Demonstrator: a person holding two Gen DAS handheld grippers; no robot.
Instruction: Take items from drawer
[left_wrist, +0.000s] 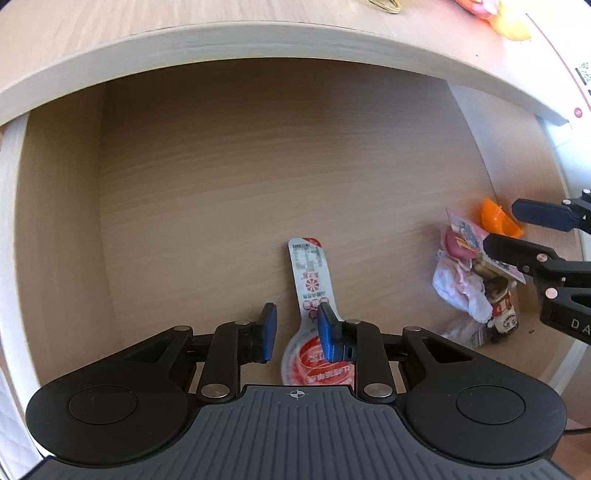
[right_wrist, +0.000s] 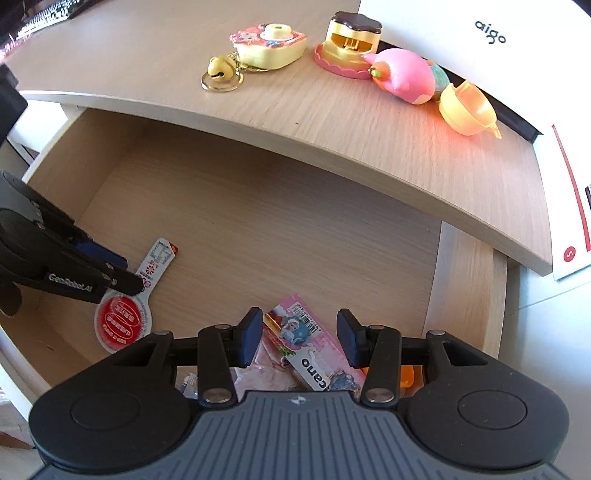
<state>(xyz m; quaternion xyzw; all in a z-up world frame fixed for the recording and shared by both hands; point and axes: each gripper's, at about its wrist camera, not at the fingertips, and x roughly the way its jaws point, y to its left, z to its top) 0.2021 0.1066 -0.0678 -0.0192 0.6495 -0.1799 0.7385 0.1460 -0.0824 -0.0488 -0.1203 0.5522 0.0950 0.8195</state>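
wood drawer (left_wrist: 258, 166) floor mostly bare up to its walls. one red-white sachet (left_wrist: 312, 280) under left gripper (left_wrist: 295, 332), jaws apart; right gripper (right_wrist: 299, 339) apart above one pink packet (right_wrist: 314, 347).

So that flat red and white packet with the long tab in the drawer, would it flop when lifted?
Probably. The red and white packet looks thin and lies flat on the drawer floor, so likely light and bendy. Its glossy film may slip between the left gripper pads.
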